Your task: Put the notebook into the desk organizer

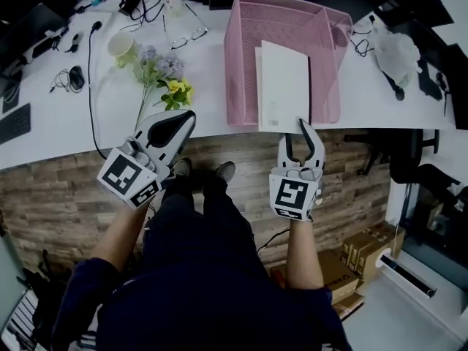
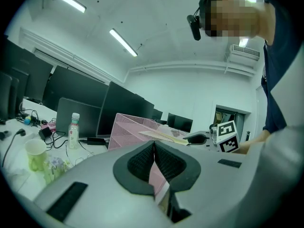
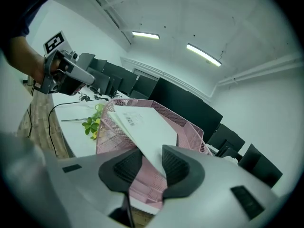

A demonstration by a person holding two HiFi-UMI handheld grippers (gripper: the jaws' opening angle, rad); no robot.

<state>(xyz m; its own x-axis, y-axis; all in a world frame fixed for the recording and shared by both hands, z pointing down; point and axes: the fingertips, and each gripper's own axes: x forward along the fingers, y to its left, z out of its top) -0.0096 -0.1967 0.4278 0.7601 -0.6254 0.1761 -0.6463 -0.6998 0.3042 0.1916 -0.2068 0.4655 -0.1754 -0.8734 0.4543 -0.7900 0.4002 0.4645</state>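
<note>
Wood-plank flooring (image 1: 51, 192) is seen below a smooth white desk (image 1: 58, 126). A pink wire-mesh desk organizer (image 1: 241, 46) is set at the desk's near edge, and a flat white notebook (image 1: 284, 82) is leaned inside it, its lower edge jutting over the front. The right gripper (image 1: 301, 126) is held upright just under that edge, jaws parted, the notebook's corner between them but not pinched. The left gripper (image 1: 188, 116) is tilted toward the desk, jaws closed on nothing. A spray of flowers (image 1: 164, 75) and a pale paper cup (image 1: 122, 46) are left well aside.
</note>
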